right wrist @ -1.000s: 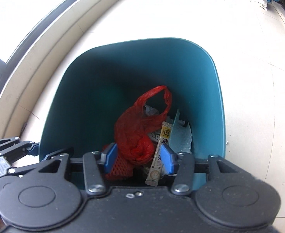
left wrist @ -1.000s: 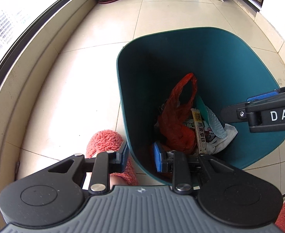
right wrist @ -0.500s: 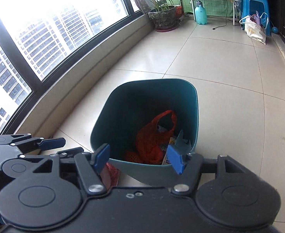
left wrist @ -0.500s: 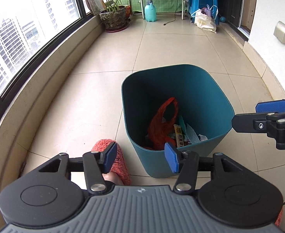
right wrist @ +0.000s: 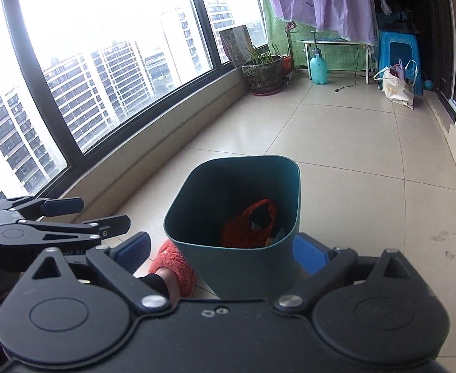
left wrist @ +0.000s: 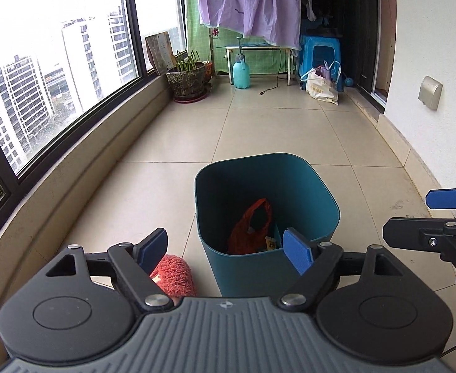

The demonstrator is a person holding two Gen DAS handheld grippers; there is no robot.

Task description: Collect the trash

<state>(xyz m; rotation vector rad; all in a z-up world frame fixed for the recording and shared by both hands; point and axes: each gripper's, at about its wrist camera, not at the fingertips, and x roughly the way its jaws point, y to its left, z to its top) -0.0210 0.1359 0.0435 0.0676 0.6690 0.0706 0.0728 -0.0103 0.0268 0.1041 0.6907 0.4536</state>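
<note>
A glazed balcony, with the potted plant (left wrist: 188, 77) as its marker. A cardboard sign (left wrist: 161, 52) leans on the window ledge just behind the pot; high-rise blocks (right wrist: 103, 80) fill the window (left wrist: 57, 71) beyond. To the pot's right stand a turquoise spray bottle (left wrist: 241, 74) under a white bench (left wrist: 259, 50), then a blue plastic stool (left wrist: 319, 51) with a white shopping bag (left wrist: 320, 88) before it. A purple garment (left wrist: 249, 0) hangs above. A fuzzy pink slipper (left wrist: 173, 272) rests on the tiled floor (left wrist: 274, 130), well nearer the camera.
</note>
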